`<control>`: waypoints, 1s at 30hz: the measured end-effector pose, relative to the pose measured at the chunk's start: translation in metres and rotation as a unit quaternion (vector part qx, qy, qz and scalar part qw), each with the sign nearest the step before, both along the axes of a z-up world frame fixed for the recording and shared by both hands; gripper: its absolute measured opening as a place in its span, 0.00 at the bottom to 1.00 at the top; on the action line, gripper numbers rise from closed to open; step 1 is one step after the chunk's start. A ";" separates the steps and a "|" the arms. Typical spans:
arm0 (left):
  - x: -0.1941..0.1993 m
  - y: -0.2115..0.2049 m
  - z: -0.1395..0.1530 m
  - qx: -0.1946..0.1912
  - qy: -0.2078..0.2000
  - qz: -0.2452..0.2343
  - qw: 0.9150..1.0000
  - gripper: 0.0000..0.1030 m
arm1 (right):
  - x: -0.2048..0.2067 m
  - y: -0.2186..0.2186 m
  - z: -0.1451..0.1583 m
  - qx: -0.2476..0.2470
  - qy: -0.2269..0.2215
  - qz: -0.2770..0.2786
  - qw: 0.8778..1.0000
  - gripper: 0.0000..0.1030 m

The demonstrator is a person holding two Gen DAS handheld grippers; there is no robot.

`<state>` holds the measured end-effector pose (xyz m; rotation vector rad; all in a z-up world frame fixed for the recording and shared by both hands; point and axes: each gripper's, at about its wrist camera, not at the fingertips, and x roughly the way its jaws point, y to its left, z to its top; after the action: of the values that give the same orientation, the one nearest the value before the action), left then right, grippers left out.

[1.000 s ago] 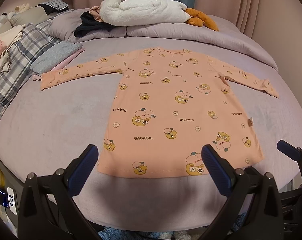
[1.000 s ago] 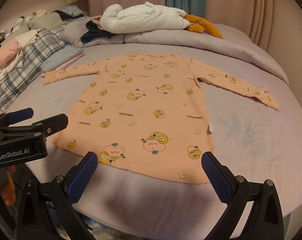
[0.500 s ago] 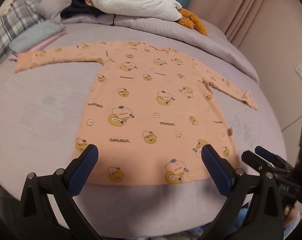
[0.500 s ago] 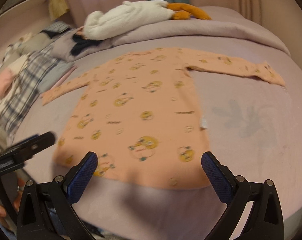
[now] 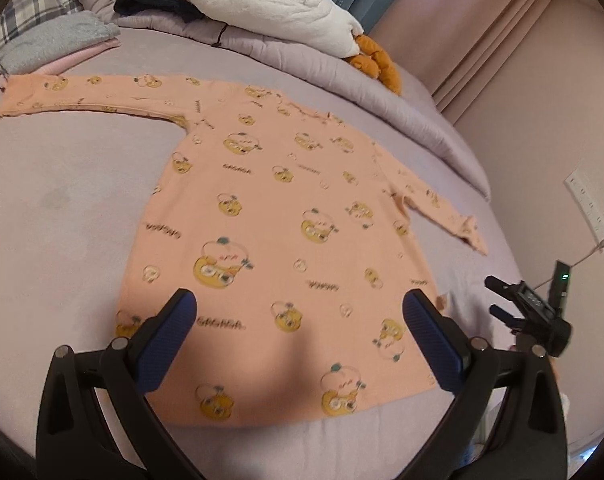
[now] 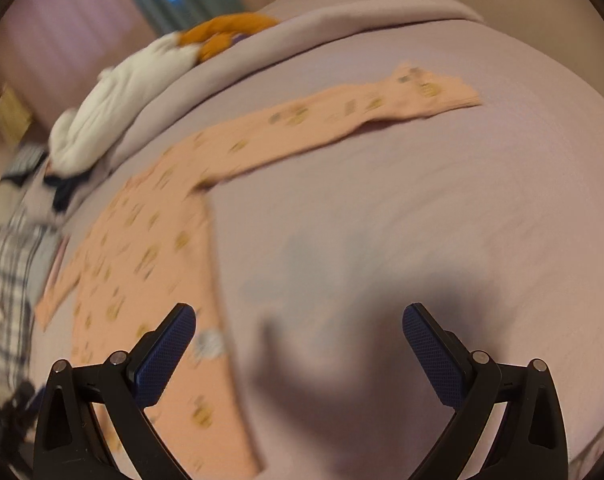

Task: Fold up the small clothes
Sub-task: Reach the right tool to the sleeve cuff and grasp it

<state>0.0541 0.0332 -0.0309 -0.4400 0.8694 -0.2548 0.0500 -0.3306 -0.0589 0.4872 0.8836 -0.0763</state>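
From the left wrist, the peach shirt [image 5: 285, 216] lies spread flat on the lilac bed [image 5: 53, 216], its hem between and just beyond the left gripper [image 5: 299, 320], whose jaws stand wide and hold nothing. The right gripper [image 5: 514, 300] shows off the right jaw.

From the right wrist, blurred, the right gripper [image 6: 299, 332] gapes wide, empty, over bare bed [image 6: 422, 200]; the shirt [image 6: 149, 248] lies beyond and under the left jaw, one sleeve [image 6: 342, 116] stretching far ahead.

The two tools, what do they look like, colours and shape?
Both match: the left tool and right tool have matte black angular arms, silver rivets and two splayed fingers faced with blue textured pads. No cables or sleeves show.
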 end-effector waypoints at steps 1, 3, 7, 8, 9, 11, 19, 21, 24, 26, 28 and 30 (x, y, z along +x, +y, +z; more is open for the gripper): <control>0.002 0.001 0.000 -0.003 0.000 0.001 1.000 1.00 | 0.003 -0.005 0.000 0.002 -0.001 -0.006 1.000 0.99; 0.009 0.002 -0.003 -0.002 0.001 0.001 1.000 1.00 | 0.012 -0.020 -0.001 0.017 -0.005 -0.022 1.000 0.99; 0.026 0.000 -0.013 0.001 0.024 -0.008 1.000 1.00 | 0.026 -0.052 -0.003 0.075 -0.027 -0.046 0.996 0.99; 0.031 -0.002 -0.017 0.002 0.034 -0.012 0.999 1.00 | 0.030 -0.062 -0.003 0.099 -0.039 -0.051 0.993 0.99; 0.034 -0.003 -0.019 0.004 0.039 -0.014 0.999 1.00 | 0.033 -0.067 -0.003 0.109 -0.044 -0.055 0.992 0.99; 0.040 -0.007 -0.021 0.007 0.043 -0.020 0.999 1.00 | 0.044 -0.076 -0.002 0.118 -0.048 -0.068 0.990 0.99; 0.065 -0.026 -0.024 0.025 0.049 -0.033 0.998 1.00 | 0.081 -0.130 -0.037 0.234 -0.053 -0.150 0.959 0.99; 0.071 -0.031 -0.025 0.028 0.050 -0.034 0.998 1.00 | 0.084 -0.146 -0.042 0.269 -0.082 -0.186 0.942 0.99; 0.078 -0.034 -0.026 0.034 0.051 -0.033 0.998 1.00 | 0.088 -0.159 -0.040 0.285 -0.106 -0.218 0.927 0.92; 0.081 -0.036 -0.028 0.037 0.053 -0.034 0.997 1.00 | 0.094 -0.163 -0.043 0.296 -0.108 -0.231 0.920 0.79; 0.082 -0.037 -0.030 0.040 0.055 -0.033 0.997 1.00 | 0.099 -0.166 -0.048 0.315 -0.114 -0.236 0.912 0.65; 0.083 -0.037 -0.031 0.043 0.056 -0.031 0.997 1.00 | 0.098 -0.167 -0.049 0.314 -0.121 -0.238 0.911 0.58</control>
<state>0.1374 -0.0038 -0.0619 -0.3502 1.0008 -0.2507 0.1483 -0.4978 -0.1083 1.2868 0.5120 -0.1744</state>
